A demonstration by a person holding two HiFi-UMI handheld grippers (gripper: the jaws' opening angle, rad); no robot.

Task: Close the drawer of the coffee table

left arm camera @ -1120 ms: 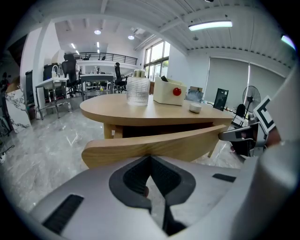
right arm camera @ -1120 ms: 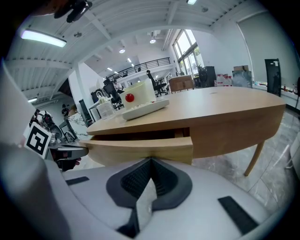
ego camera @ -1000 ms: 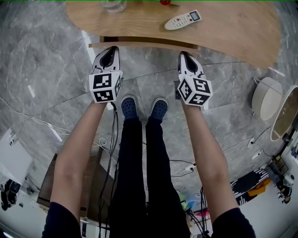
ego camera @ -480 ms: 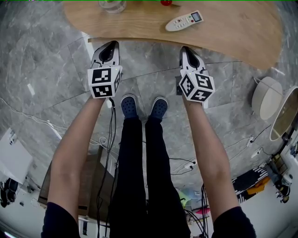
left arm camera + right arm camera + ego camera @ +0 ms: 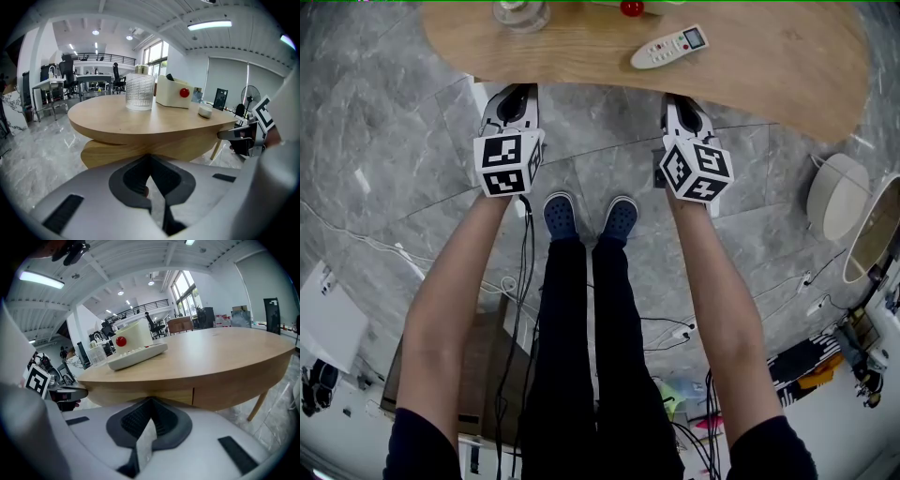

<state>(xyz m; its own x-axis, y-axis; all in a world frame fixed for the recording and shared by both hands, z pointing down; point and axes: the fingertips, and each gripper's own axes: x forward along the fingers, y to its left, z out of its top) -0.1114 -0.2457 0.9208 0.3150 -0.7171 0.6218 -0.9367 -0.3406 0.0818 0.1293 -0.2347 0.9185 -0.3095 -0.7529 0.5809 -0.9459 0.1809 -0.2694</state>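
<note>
Pushing evenly with left gripper (image 5: 514, 96) and right gripper (image 5: 680, 103), jaws pressed together and empty, should seat the drawer (image 5: 112, 152) squarely under the coffee table (image 5: 769, 70).

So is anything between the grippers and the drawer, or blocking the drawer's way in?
Nothing visible does. The left gripper and right gripper, jaws together, have their tips right at the drawer front beneath the coffee table top, with no object between. The remote control and glass lie on top, out of the drawer's path.
</note>
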